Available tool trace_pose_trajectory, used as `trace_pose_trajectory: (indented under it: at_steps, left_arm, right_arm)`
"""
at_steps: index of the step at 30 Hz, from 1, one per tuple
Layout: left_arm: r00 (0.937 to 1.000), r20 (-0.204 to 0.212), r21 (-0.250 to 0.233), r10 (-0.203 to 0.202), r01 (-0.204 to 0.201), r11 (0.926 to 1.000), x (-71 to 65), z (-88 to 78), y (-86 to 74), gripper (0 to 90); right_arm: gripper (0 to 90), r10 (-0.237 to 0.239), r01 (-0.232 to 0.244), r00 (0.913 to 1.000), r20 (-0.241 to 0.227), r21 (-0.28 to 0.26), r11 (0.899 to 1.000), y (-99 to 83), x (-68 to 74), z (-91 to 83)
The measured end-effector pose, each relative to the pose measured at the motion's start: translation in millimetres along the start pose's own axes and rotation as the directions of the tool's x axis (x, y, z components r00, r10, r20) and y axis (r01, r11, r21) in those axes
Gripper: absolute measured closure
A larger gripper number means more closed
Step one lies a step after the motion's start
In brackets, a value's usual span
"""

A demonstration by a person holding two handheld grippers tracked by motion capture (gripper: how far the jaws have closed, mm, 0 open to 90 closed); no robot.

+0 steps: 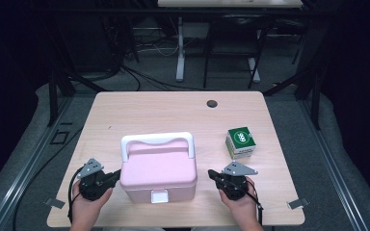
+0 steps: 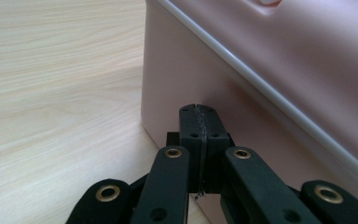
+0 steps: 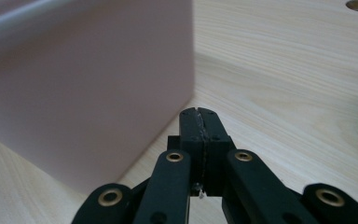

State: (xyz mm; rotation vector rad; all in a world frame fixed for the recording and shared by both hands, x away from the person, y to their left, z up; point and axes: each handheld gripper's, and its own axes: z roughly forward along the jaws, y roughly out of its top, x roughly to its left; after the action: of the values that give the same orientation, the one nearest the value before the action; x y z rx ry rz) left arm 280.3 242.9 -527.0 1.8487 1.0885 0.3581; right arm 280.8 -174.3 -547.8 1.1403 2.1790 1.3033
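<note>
Both claws, left point(image 1: 115, 177) and right point(image 1: 213, 174), are fully closed and empty, flanking the pink plastic lidded box point(image 1: 158, 169); next, I judge, pressing its sides to shift it.

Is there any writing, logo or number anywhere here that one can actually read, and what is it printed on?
Green and white box: a white mark on its green top, perhaps round figures or letters, too small and blurred to read; the print on its white side is too small as well.
Pink case: no writing; its white latch is blank.
Table: no text.
Left gripper and right gripper: no legible marks.
</note>
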Motion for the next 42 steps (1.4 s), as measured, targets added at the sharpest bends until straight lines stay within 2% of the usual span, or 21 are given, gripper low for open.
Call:
trace_pose_trajectory:
  at_steps: [10,14,15,17,18,19,20,21,24,26,33,34,42]
  left_arm:
    - [0.9986,0.033,0.029,0.041,-0.042,0.9987,-11.7,19.3,7.5,90.0]
    - [0.9983,0.043,0.034,0.040,-0.041,0.9986,-16.8,24.7,9.8,90.0]
    - [0.9983,0.043,0.044,0.039,-0.041,0.9982,-19.3,27.8,11.5,90.0]
    - [0.9986,0.038,0.042,0.036,-0.037,0.9984,-21.1,30.6,12.8,90.0]
    - [0.9987,0.040,0.039,0.031,-0.032,0.9987,-21.5,31.7,12.8,90.0]
    - [0.9987,0.040,0.039,0.031,-0.032,0.9987,-21.5,31.7,12.8,90.0]
    - [0.9984,0.052,0.032,0.022,-0.024,0.9992,-21.5,32.6,11.7,90.0]
    - [0.9982,0.055,0.034,0.023,-0.025,0.9991,-21.3,32.5,11.4,90.0]
    - [0.9975,0.069,0.033,0.013,-0.015,0.9993,-21.7,33.0,10.5,90.0]
    - [0.9970,0.077,0.038,0.009,-0.012,0.9992,-22.5,32.7,9.8,90.0]
    - [0.9958,0.090,0.043,0.014,-0.018,0.9989,-24.9,29.1,7.3,90.0]
    - [0.9963,0.084,0.047,0.019,-0.023,0.9986,-25.5,28.6,7.0,90.0]
    - [0.9954,0.094,0.059,0.020,-0.026,0.9979,-27.9,26.1,2.0,90.0]
  right_arm:
    - [90.0,0.000,0.000,1.0000,-0.002,-0.002,1.000,1.7,2.8,1.8]
    - [89.5,0.002,-0.002,1.0000,0.002,-0.009,1.000,1.9,2.7,0.3]
    - [90.0,0.004,-0.004,0.9999,0.017,-0.009,1.000,1.9,2.2,-0.9]
    - [90.0,0.021,-0.021,0.9993,0.032,-0.005,1.000,1.4,-0.2,-2.9]
    - [90.0,0.034,-0.034,0.9992,0.019,-0.005,0.999,0.9,-2.2,-3.6]
    - [90.0,0.034,-0.034,0.9992,0.019,-0.005,0.999,0.9,-2.2,-3.6]
    - [90.0,0.056,-0.056,0.9984,-0.010,-0.006,0.998,-0.2,-4.9,-5.3]
    - [90.0,0.060,-0.060,0.9981,-0.016,-0.016,0.998,-0.8,-5.2,-5.2]
    - [90.0,0.055,-0.055,0.9985,-0.006,0.001,0.999,-1.2,-4.8,-8.3]
    - [90.0,0.057,-0.057,0.9983,-0.015,0.005,0.998,-2.0,-5.2,-10.1]
    - [90.0,0.065,-0.065,0.9975,-0.029,-0.010,0.998,-5.6,-3.9,-11.9]
    - [90.0,0.058,-0.057,0.9980,-0.025,0.009,0.998,-5.5,-4.0,-13.6]
    - [90.0,0.059,-0.059,0.9973,-0.044,-0.005,0.998,-8.4,-1.3,-17.7]
